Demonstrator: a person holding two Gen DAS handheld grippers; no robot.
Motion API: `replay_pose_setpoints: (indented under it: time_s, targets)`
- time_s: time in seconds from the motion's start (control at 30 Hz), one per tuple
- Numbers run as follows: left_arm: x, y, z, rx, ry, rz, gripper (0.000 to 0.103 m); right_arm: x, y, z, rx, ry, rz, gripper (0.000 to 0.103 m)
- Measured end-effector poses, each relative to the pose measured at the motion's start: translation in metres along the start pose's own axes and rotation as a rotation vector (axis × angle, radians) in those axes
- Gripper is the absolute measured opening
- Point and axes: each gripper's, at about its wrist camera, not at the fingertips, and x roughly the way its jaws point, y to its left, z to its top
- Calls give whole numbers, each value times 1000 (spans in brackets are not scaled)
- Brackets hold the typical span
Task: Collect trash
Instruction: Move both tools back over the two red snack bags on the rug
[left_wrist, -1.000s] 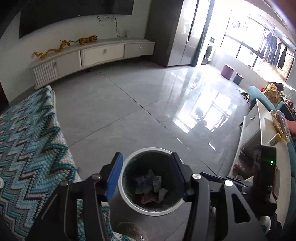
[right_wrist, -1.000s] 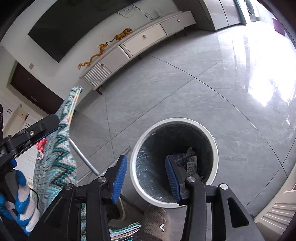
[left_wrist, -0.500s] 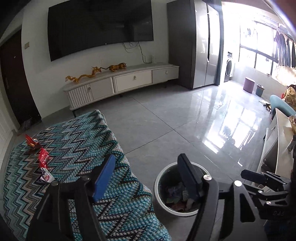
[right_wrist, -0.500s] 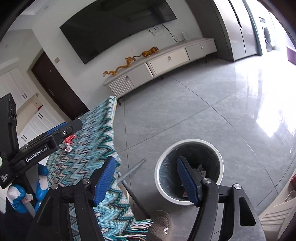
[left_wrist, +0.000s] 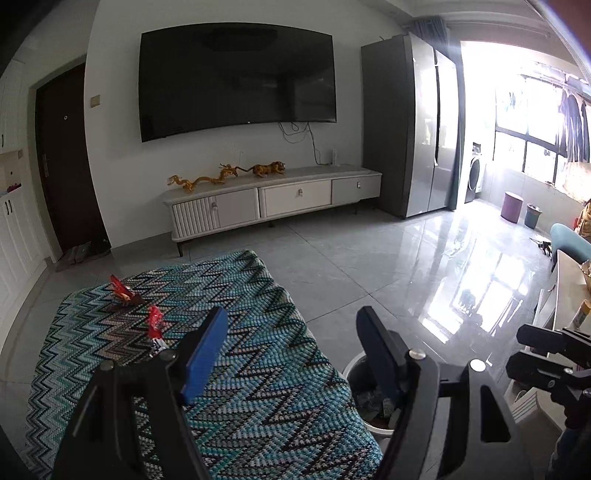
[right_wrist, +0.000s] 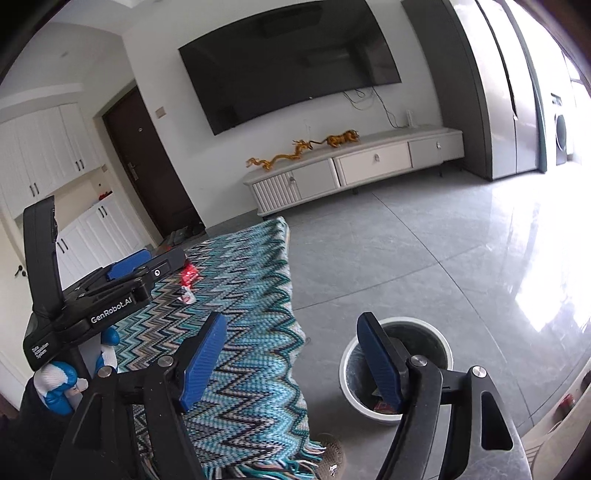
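Hovering empty with jaws that have just been opening, the left claw (left_wrist: 291, 347) and right claw (right_wrist: 291, 354) are standing spread for another pickup; red wrappers (left_wrist: 155, 325) are lying far-left on the zigzag-covered counter (left_wrist: 258, 387), the trash bin (right_wrist: 397, 369) waiting near-right.

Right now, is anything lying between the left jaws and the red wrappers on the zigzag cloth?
Nothing visible does. Only bare zigzag cloth lies between the open, empty left gripper and the red wrappers.
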Motion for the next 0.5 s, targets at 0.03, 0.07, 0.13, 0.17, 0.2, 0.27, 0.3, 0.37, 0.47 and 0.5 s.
replay_pose_setpoints:
  time_s: [0.03,0.07,0.13,0.17,0.2,0.27,0.3,0.37,0.47,0.5]
  targets:
    - [-4,6,1,-4,-8,5,71,-3,4,1,-11,-5,3,71]
    - [-9,12,3,-8,-17,12,71,-7,10,3,-22,-9,8,71]
    - [-19,30,9,-18,-34,25,71,-15,24,9,-51,-21,15,72]
    - [-24,41,14,-26,-39,33,71,-19,31,13,-67,-26,22,72]
    - [-28,51,17,-31,-44,41,71,-23,39,17,-82,-32,33,73]
    - [-35,78,27,-41,-58,72,75,-30,56,26,-120,-43,44,75]
    - [-38,93,34,-51,-67,96,76,-32,65,32,-142,-50,50,75]
    - [-43,122,45,-79,-81,130,76,-33,81,44,-169,-53,89,75]
    - [-47,163,60,-124,-90,174,76,-27,103,63,-202,-52,138,76]
    - [-46,176,64,-142,-91,186,76,-21,113,70,-218,-47,155,76]
